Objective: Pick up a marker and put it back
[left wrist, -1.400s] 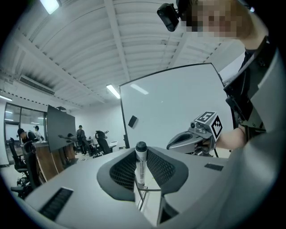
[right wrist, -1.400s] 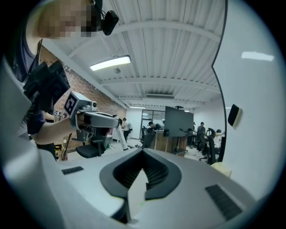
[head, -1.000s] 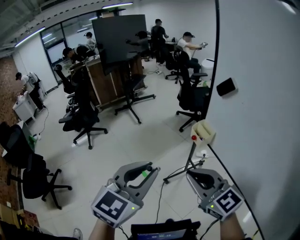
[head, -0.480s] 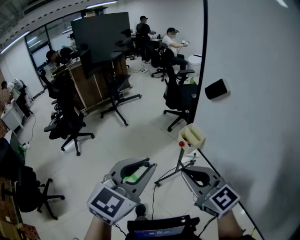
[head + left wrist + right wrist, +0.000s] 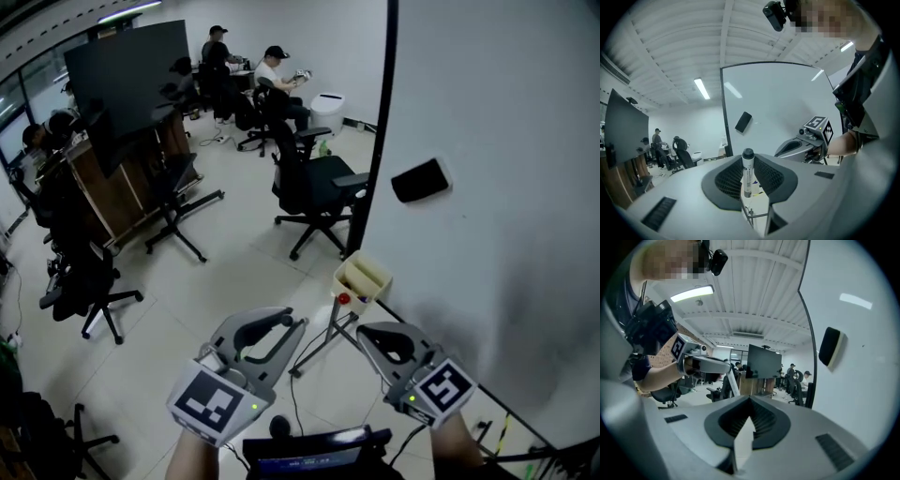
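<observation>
A white marker with a black cap (image 5: 747, 172) stands upright between the jaws of my left gripper (image 5: 748, 157), which is shut on its barrel. In the head view that gripper (image 5: 289, 324) is low and left of centre, pointing at the whiteboard's lower corner. My right gripper (image 5: 366, 335) is beside it on the right, close to the whiteboard (image 5: 506, 141); its jaws (image 5: 750, 401) meet with nothing between them. A cream holder box (image 5: 363, 279) hangs at the board's lower edge, with a red-capped marker (image 5: 343, 299) beside it. A black eraser (image 5: 419, 180) sticks to the board.
The board's stand legs (image 5: 323, 342) and a cable lie on the floor just ahead of the grippers. A black office chair (image 5: 314, 187) stands by the board's edge; more chairs, a dark screen (image 5: 122, 70) and seated people are further back.
The view has swung right, toward the whiteboard. Both grippers have travelled with it, and the holder box and eraser now sit nearer and more central. The left gripper keeps the marker.
</observation>
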Motion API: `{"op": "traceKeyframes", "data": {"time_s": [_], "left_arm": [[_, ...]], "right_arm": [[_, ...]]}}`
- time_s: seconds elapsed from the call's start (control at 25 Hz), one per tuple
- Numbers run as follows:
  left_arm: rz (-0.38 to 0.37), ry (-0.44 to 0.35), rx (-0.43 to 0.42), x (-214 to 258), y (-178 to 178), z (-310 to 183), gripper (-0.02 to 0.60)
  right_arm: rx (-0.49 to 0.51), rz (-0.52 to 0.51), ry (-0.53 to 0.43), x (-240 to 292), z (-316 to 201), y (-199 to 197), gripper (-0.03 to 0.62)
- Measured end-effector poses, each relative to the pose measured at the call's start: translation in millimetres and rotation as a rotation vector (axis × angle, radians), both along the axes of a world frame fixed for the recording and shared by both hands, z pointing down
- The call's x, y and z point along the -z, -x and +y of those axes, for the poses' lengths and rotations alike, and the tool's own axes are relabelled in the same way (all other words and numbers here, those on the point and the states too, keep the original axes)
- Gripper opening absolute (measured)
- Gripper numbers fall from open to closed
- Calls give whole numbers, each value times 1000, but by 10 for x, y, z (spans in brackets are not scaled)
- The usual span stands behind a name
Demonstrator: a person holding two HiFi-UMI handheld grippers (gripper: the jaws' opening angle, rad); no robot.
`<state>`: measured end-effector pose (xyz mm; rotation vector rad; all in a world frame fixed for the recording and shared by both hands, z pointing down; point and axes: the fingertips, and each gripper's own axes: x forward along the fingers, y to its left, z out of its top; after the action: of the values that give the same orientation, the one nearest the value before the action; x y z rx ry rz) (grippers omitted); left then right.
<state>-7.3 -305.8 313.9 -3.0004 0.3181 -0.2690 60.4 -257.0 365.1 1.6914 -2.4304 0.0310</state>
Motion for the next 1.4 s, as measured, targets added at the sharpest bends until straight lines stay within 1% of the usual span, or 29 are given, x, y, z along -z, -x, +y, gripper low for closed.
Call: {"op": "traceKeyframes", "data": {"time_s": [0.16,0.32,0.4,0.6,0.68,0.76,0.92,1.16,1.4], "left_arm": [[31,15,-66,-12,38,-303,71],[63,49,-143,-26,60,-529,71],[83,72,-188,-14,57,-601,71],[105,100,-297,-38,-135,-639,72],[105,103,-325,-36,-265,-634,72],[105,87,-349,-26,-435,-625,72],[90,55,-381,-92,-870,-615,72],[53,43,-389,-362,-1535,-609,72],[-8,70,-405,-826,-2055,-626,72]], "right_arm": [[-72,17,32,-35,-253,79,13],[-137,58,53,-28,-412,172,12],[-187,73,61,4,-459,201,12],[-307,85,95,-1,-450,97,13],[-345,84,96,19,-419,20,13],[-372,81,88,38,-386,-83,12],[-398,65,83,-46,-354,-375,13],[-427,33,99,-199,-317,-812,12],[-451,9,126,-383,-349,-1105,12]]}}
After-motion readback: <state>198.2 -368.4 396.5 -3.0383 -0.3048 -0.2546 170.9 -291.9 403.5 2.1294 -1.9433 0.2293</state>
